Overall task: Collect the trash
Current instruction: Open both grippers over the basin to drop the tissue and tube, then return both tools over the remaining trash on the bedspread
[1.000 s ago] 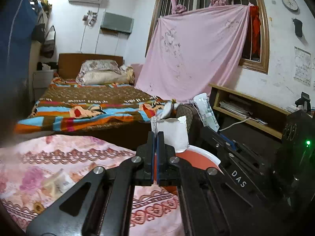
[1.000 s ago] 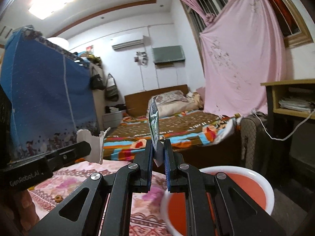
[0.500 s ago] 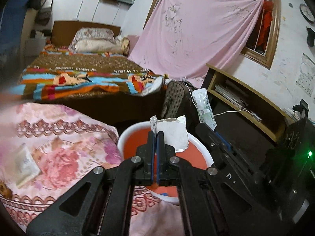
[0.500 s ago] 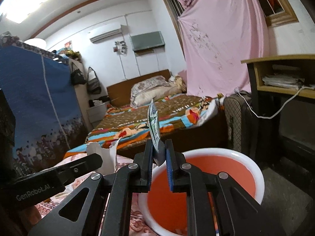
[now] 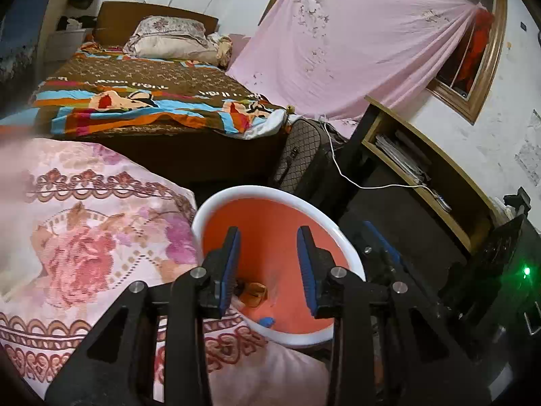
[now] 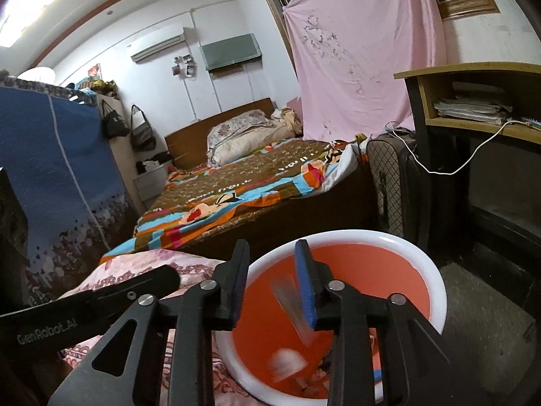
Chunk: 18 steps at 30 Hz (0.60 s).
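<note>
1. My left hand-held gripper hangs over the round orange plastic basin with a white rim; its blue-padded jaws have just been opening and now stand apart with nothing between them.
2. My right hand-held gripper is over the same basin from the other side. Its jaws have also just been opening, and the thin blurred wrapper strip is slipping down beside the right pad, apparently in free fall and no longer pinched.
3. The basin lies straight below and slightly ahead of both grippers, so whatever I let go drops in. Inside it I see a pale crumpled paper scrap, an orange-brown scrap and a small blue bit.
4. The wrapper's long axis runs steeply downward, tilted a little to the right.
5. The basin stands right against the pink floral bedspread. For more trash I judge my left hand nearer, since that bedspread lies on its side.
</note>
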Tool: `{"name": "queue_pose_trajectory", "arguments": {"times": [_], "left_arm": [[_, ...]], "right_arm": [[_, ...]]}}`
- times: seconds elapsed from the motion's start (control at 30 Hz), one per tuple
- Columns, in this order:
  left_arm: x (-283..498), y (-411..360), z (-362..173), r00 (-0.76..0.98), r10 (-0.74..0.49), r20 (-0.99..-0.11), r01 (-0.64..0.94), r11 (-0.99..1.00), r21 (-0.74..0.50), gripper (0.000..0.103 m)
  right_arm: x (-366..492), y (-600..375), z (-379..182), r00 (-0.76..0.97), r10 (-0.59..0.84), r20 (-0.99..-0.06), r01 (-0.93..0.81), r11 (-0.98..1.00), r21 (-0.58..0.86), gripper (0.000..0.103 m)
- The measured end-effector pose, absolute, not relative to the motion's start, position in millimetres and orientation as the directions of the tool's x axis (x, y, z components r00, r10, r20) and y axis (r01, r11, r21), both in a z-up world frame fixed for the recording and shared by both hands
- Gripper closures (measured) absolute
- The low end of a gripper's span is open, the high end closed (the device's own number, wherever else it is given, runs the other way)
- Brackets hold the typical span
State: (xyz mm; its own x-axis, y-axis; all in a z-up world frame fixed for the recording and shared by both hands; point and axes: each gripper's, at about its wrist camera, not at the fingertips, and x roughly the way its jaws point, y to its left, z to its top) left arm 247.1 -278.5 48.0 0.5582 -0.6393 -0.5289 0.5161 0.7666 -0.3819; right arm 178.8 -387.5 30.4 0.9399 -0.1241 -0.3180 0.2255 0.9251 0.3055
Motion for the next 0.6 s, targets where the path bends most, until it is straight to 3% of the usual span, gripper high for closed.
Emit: {"name": "queue_pose_trajectory", "arguments": {"times": [0.3, 0.43, 0.6], "left_arm": [[251, -249, 50, 0.609, -0.601, -0.518, 0.466, 0.799, -0.38, 0.081], [248, -231, 54, 0.649, -0.57, -0.504, 0.444, 0.822, -0.358, 0.078], [242, -208, 62, 0.706, -0.523, -0.478, 0.414, 0.852, -0.321, 0.073]], "right_arm": [[178, -386, 33, 0.945, -0.123, -0.302, 0.216, 0.93, 0.296, 0.07], [175, -383, 37, 0.956, -0.116, -0.269, 0.197, 0.935, 0.296, 0.061], [172, -371, 45, 0.971, -0.101, -0.218, 0.161, 0.946, 0.28, 0.06]]}}
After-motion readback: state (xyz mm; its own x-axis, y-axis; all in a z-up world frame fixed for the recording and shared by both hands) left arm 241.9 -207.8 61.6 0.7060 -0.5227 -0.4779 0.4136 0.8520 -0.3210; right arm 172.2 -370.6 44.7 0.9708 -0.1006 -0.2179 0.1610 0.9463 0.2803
